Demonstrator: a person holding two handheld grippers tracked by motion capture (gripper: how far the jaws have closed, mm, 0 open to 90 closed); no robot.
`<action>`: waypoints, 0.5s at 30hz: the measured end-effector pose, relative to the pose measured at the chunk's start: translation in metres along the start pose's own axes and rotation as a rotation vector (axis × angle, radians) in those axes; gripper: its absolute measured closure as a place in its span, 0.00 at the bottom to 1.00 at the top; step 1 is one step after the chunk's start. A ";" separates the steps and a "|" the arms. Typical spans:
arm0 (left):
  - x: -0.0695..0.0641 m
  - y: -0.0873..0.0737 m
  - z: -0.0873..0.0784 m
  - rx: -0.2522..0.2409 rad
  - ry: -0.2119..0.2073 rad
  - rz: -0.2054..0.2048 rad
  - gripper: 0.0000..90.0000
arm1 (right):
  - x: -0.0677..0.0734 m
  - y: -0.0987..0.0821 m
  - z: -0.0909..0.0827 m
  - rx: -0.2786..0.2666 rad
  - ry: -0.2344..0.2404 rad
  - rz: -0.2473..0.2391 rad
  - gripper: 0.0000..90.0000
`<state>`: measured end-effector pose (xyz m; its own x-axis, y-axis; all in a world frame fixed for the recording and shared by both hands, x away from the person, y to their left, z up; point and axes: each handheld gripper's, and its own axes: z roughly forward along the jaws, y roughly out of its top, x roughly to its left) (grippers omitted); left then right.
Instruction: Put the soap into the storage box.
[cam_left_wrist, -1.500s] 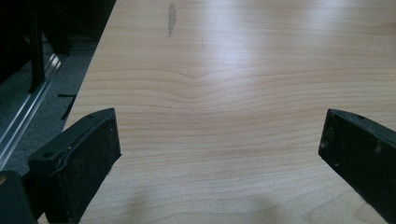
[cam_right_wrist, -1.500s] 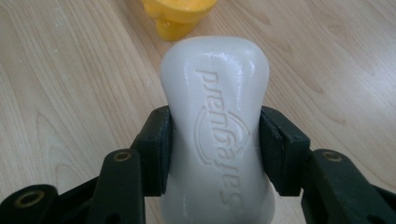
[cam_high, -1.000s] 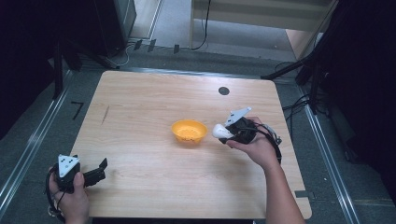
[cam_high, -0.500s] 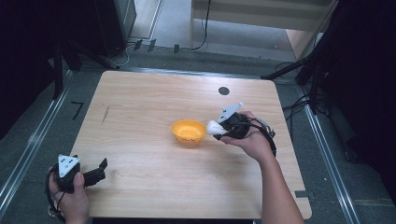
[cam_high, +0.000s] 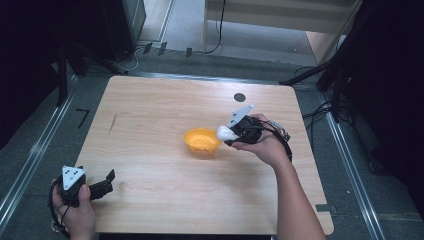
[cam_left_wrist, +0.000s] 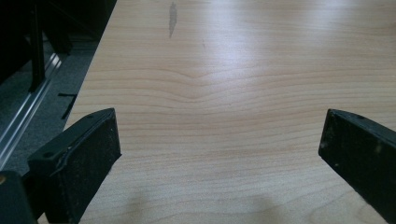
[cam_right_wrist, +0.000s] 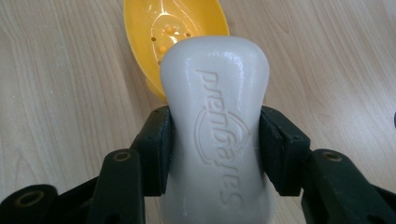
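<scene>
A pale wooden desk with rounded corners stands on a grey floor, with metal rails running along its left and right sides and dark equipment and cables beyond its far edge. A small black round mark sits on the desk near the far edge, right of centre, and a faint dark streak marks the wood toward the left edge. A yellow bowl rests near the middle of the desk, slightly toward the right; in the right gripper view its inside shows small raised dots. The person's right hand holds the right gripper just to the right of the bowl, its grey plate facing up. Its two black fingers pinch a white bar of soap from both sides at the bar's middle, pads pressed against it. The soap carries raised lettering and juts forward beyond the fingers, its front end reaching over the near rim of the bowl. The person's left hand holds the left gripper at the near left corner of the desk, well apart from the bowl. Its fingers are spread wide, with nothing between them but bare wood grain.
</scene>
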<state>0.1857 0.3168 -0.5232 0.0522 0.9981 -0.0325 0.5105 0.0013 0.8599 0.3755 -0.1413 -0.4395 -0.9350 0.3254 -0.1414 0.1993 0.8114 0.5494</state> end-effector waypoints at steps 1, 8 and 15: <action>0.000 0.000 0.000 0.001 0.000 0.000 0.00 | 0.000 0.000 0.000 0.000 0.000 0.000 0.56; -0.002 0.000 0.000 -0.002 0.005 0.012 0.00 | 0.000 0.007 0.004 -0.003 0.001 -0.020 0.56; -0.001 0.000 0.000 0.000 0.002 0.009 0.00 | 0.002 0.014 0.013 -0.003 0.012 -0.033 0.56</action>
<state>0.1854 0.3158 -0.5231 0.0552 0.9982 -0.0235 0.5100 -0.0080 0.8601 0.3803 -0.1232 -0.4428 -0.9445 0.2925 -0.1494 0.1675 0.8203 0.5468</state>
